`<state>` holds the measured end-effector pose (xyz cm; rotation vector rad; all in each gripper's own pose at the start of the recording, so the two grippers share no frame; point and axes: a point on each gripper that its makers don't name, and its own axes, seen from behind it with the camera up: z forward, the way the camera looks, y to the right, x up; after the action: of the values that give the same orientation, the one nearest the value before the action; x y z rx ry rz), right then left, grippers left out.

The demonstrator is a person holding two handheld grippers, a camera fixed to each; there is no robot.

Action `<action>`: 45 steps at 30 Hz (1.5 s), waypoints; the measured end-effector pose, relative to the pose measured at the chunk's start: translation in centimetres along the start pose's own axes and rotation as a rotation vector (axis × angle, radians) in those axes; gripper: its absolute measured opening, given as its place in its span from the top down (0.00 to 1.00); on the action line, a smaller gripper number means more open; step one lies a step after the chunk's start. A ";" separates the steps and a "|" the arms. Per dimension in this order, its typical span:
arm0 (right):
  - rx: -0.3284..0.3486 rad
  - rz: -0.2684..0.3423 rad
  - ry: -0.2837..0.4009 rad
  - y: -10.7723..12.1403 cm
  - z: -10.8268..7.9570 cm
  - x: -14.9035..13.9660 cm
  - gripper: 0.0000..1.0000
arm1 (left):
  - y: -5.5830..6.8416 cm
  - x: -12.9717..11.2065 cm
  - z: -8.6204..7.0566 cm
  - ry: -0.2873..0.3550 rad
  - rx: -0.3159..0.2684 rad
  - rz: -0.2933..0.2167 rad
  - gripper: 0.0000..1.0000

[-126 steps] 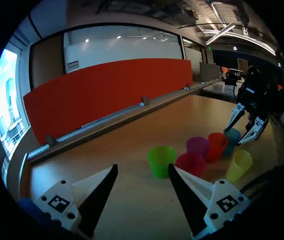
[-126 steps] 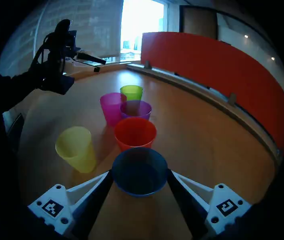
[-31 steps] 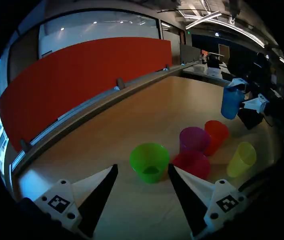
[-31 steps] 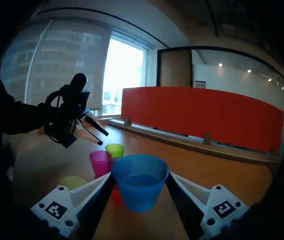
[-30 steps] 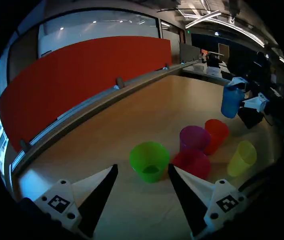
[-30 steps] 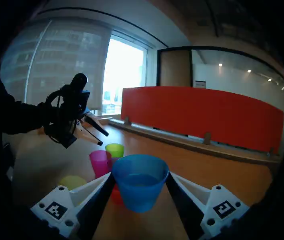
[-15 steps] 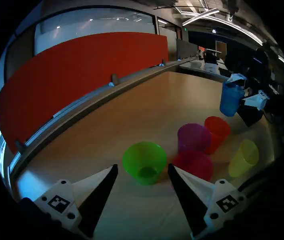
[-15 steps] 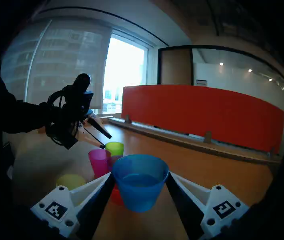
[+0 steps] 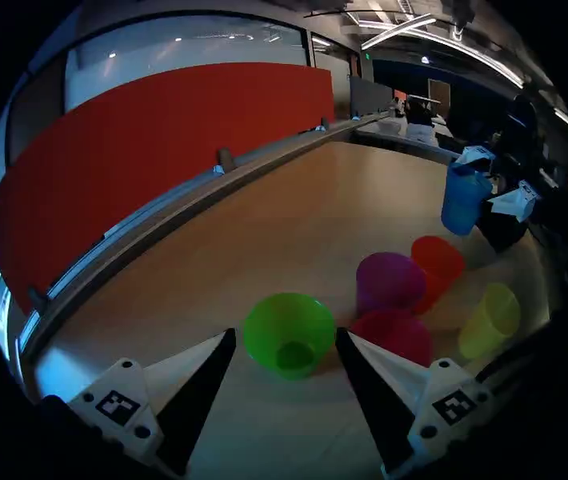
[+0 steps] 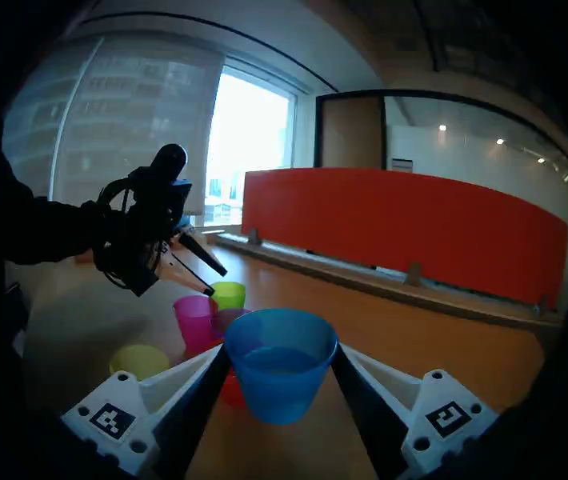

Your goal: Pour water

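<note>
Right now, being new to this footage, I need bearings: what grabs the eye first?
The blue cup, water inside, clamped in the right gripper and held above the table. Beyond it, the open left gripper hangs over a green cup beside other bright cups, with a long red panel behind.

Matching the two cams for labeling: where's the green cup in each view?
Left gripper view: green cup low centre, the nearest cup, left of the pink cup.
Right gripper view: green cup left of centre, the farthest cup, beyond the blue cup.
Shared landmark: the red partition along the table's far edge.
</note>
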<state>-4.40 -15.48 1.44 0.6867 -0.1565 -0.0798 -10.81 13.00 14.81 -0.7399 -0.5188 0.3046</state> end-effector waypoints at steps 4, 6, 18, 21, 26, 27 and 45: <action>0.000 -0.002 -0.002 0.0 0.0 -0.1 0.09 | 0.4 0.2 0.3 0.000 -0.009 0.006 0.07; 0.001 -0.003 -0.003 0.0 0.0 -0.1 0.09 | 0.5 0.3 0.5 0.000 -0.014 0.005 0.07; 0.006 -0.005 -0.006 0.0 -0.1 -0.3 0.09 | 0.0 0.2 0.9 -0.011 0.003 -0.001 0.07; 0.007 -0.007 -0.007 0.0 -0.1 -0.3 0.09 | 0.0 0.3 0.9 -0.013 0.001 0.000 0.07; 0.007 -0.008 -0.007 0.0 -0.1 -0.3 0.09 | 0.3 0.4 0.9 -0.018 -0.012 0.009 0.07; 0.007 -0.008 -0.006 0.0 -0.1 -0.3 0.09 | 0.3 0.2 0.9 -0.022 -0.013 0.009 0.07; 0.008 -0.010 -0.006 -0.1 -0.1 -0.4 0.09 | -0.1 -0.8 1.3 -0.041 -0.005 -0.003 0.07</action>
<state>-4.81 -15.43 1.22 0.6956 -0.1590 -0.0909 -12.15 13.30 15.40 -0.7391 -0.5599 0.3164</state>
